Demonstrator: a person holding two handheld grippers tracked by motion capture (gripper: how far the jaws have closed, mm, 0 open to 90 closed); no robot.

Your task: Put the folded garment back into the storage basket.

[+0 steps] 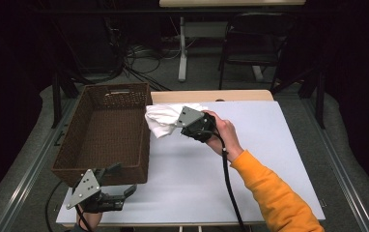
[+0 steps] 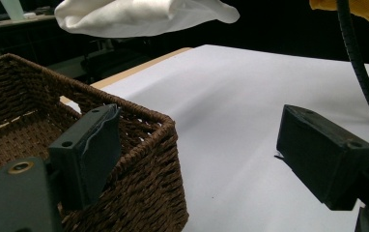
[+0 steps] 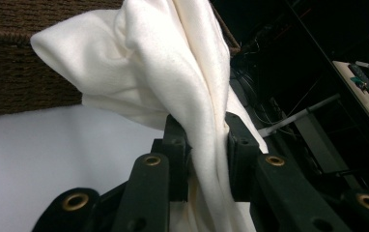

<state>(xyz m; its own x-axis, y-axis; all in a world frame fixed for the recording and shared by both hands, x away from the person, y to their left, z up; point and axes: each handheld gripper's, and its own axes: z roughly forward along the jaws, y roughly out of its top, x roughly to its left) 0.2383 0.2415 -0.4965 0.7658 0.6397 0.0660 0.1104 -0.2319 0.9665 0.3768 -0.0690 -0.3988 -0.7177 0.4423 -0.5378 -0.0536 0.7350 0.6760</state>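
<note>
While the right gripper [image 1: 185, 126] holds its jaws clenched on a bunched white cloth [image 1: 165, 118], the cloth hangs clear of the worktop [image 1: 250, 159], just beside the near-right rim of the brown wicker basket [image 1: 106, 133]. The step in hand appears to be the transfer of the cloth into the basket. In the right gripper view, the fabric [image 3: 173, 82] is pinched between the two jaws, with the basket wall behind it. The left gripper [image 1: 122, 192] rests at the front corner of the basket with its jaws released, one on each side of that corner and holding nothing. The basket appears empty. The next move likely calls for carrying the cloth over the rim before the jaws let go.
</note>
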